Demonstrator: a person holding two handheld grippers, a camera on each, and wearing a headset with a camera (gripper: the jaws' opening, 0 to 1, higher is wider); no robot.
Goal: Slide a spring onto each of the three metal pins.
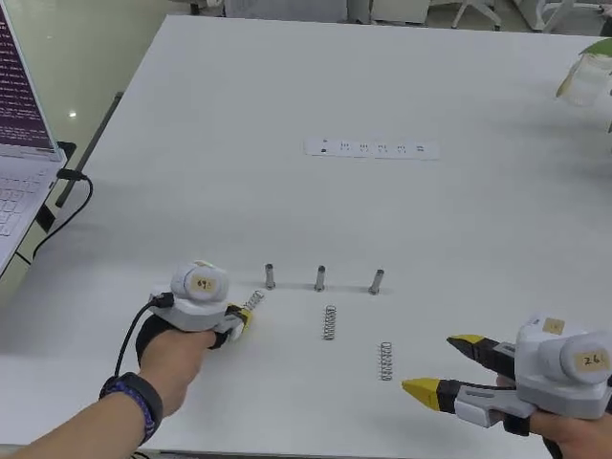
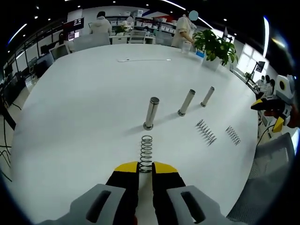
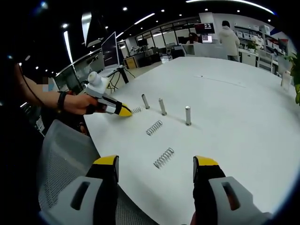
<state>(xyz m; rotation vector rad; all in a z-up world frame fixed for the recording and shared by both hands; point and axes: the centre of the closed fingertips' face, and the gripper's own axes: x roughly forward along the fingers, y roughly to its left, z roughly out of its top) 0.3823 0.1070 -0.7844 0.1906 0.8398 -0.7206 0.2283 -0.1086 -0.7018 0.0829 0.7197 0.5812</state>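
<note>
spring (image 2: 146,152) pinched in left gripper (image 2: 145,167) jaws

Table (image 1: 287,96) is noted as plain white, unpatterned. Three pins (image 1: 320,278) are logged as grey metal. Left spring (image 1: 253,300), middle spring (image 1: 330,322) and right spring (image 1: 386,360) are marked silvery grey. Left gripper (image 2: 146,166) and right gripper (image 3: 155,162) are logged with white-grey bodies, black jaws and yellow tips. Glove (image 1: 153,337) is noted black, wristband (image 1: 134,392) dark blue. Laptop screen (image 1: 19,86) is seen purple with pale text lines. Plant (image 2: 215,44) is marked green.
</note>
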